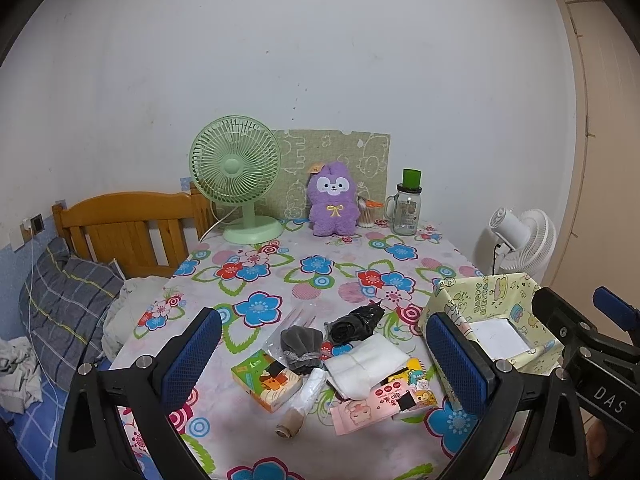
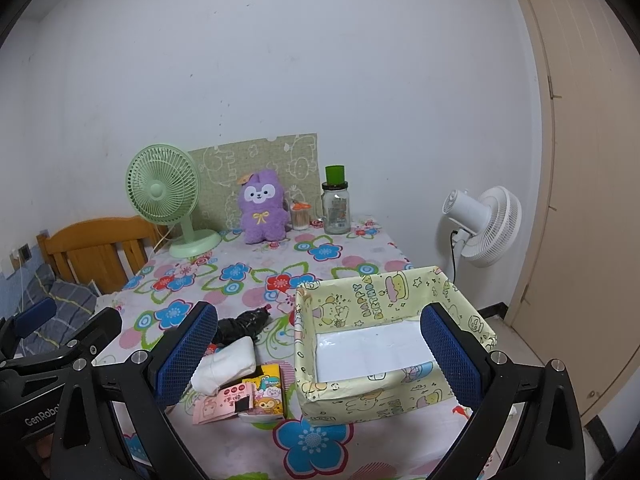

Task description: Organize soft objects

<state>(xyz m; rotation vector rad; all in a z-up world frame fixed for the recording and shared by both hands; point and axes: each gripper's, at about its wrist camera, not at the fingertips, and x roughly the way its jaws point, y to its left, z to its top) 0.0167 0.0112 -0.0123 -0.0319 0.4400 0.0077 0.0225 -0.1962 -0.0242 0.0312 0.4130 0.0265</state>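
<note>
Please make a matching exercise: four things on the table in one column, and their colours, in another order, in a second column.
Things:
1. desk fan
2. plush toy
3. drawstring pouch
4. crumpled plastic bag

Colours:
A. grey
B. black
C. light green
D. purple

Pairs: 1-C, 2-D, 3-A, 4-B

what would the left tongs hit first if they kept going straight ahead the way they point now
Most likely the grey velvet pouch and folded white cloth in the clutter on the floral tablecloth. They lie between the open left tongs, though depth is hard to judge.
</note>
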